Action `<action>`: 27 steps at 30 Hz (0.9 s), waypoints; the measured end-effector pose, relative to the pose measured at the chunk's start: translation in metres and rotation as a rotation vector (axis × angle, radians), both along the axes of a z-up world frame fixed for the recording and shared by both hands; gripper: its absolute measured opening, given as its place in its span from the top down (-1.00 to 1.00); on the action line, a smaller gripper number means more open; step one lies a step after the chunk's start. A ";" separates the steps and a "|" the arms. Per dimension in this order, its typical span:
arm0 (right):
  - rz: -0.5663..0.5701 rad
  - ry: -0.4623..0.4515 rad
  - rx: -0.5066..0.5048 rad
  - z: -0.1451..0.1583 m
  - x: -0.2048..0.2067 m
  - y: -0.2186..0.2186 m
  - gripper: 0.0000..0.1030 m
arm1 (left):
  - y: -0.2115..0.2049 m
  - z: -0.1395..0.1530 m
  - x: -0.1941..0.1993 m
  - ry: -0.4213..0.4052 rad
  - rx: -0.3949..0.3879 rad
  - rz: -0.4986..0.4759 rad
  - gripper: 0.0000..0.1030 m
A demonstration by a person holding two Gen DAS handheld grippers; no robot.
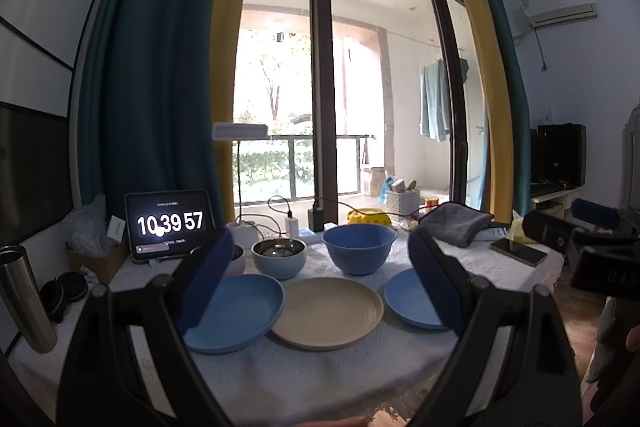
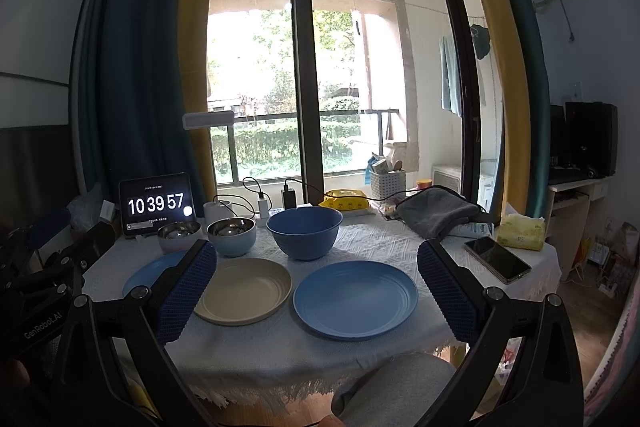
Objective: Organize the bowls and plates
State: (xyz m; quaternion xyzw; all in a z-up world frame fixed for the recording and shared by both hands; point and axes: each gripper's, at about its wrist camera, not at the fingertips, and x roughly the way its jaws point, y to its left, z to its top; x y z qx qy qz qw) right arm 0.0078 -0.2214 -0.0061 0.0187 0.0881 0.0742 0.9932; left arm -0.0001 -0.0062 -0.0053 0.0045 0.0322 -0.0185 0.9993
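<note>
Three plates lie flat in a row along the tabletop's (image 2: pixel 360 359) near edge: a left blue plate (image 1: pixel 236 311), a beige plate (image 2: pixel 246 289), a right blue plate (image 2: pixel 356 299). Behind them stand a large blue bowl (image 2: pixel 304 231) and two small steel-lined bowls (image 2: pixel 232 233), all separate, apparently awaiting stacking. The left hand-held gripper (image 1: pixel 320 291) and the right hand-held gripper (image 2: pixel 316 291) hover above the plates, spread wide and empty.

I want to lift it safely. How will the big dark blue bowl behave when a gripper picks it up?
The big blue bowl looks matte and plastic-like, so it is probably light and stiff. Its base is narrower than its rim, so a push near the rim may tip it. Its smooth wall could slip between the pads.
</note>
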 end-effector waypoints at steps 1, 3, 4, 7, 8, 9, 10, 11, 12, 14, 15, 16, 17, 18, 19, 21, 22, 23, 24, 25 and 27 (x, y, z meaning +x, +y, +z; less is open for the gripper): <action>0.000 0.000 0.000 0.000 0.000 0.000 -0.98 | 0.000 0.000 0.001 0.001 0.000 0.000 -0.75; -0.001 0.000 0.000 -0.001 0.000 0.000 -0.98 | 0.000 0.000 0.000 0.000 0.000 -0.001 -0.75; -0.001 0.001 0.000 -0.001 -0.001 0.000 -0.98 | 0.000 0.000 0.000 0.001 0.000 -0.001 -0.75; -0.001 0.001 0.000 -0.001 0.000 0.000 -0.98 | 0.000 0.000 0.000 0.000 0.000 -0.001 -0.75; -0.001 0.002 0.000 -0.001 0.000 0.000 -0.98 | 0.000 0.000 0.000 0.000 0.000 -0.001 -0.75; -0.001 0.001 -0.001 -0.001 0.000 0.000 -0.98 | 0.000 0.000 0.000 0.001 0.000 0.000 -0.75; -0.001 0.001 0.000 0.000 0.000 0.000 -0.98 | 0.000 0.000 0.000 0.000 0.000 0.000 -0.75; -0.001 0.001 0.000 0.000 0.000 0.000 -0.98 | 0.000 0.000 0.000 0.000 -0.001 0.000 -0.75; -0.001 0.001 0.000 0.000 0.000 0.000 -0.98 | 0.000 0.000 0.000 0.000 0.000 0.000 -0.75; -0.001 0.002 0.000 0.000 0.000 0.000 -0.98 | 0.000 0.000 0.000 0.001 0.000 -0.001 -0.75; -0.001 0.002 0.000 0.000 0.000 0.000 -0.98 | 0.000 0.000 0.000 0.001 0.000 0.000 -0.75; -0.001 0.002 0.000 0.000 0.000 0.000 -0.98 | 0.000 0.000 0.000 0.001 0.000 0.000 -0.75; -0.001 0.003 0.000 0.000 0.000 0.000 -0.98 | 0.000 0.000 0.000 0.001 -0.001 0.000 -0.75; -0.001 0.003 0.000 -0.001 0.000 0.000 -0.98 | 0.000 0.000 0.001 0.002 -0.001 -0.001 -0.75; -0.001 0.003 0.000 -0.001 0.000 0.000 -0.98 | -0.001 -0.001 0.000 0.002 -0.001 -0.001 -0.75; -0.002 0.002 0.000 -0.001 0.000 0.000 -0.98 | -0.002 -0.002 0.001 0.004 0.001 -0.004 -0.75; -0.001 0.002 0.000 -0.001 0.000 0.000 -0.98 | -0.003 -0.002 0.001 0.006 0.003 -0.006 -0.75; -0.002 0.001 0.000 -0.001 0.000 0.000 -0.98 | -0.004 -0.003 0.002 0.007 0.003 -0.007 -0.75; -0.002 0.002 0.000 -0.001 0.000 0.000 -0.98 | -0.004 -0.003 0.002 0.008 0.002 -0.008 -0.75; -0.003 0.004 0.002 -0.002 0.000 0.000 -0.98 | -0.005 -0.004 0.003 0.010 0.003 -0.009 -0.75; -0.004 0.008 0.005 -0.005 0.001 -0.001 -0.98 | -0.006 -0.005 0.005 0.016 0.004 -0.011 -0.75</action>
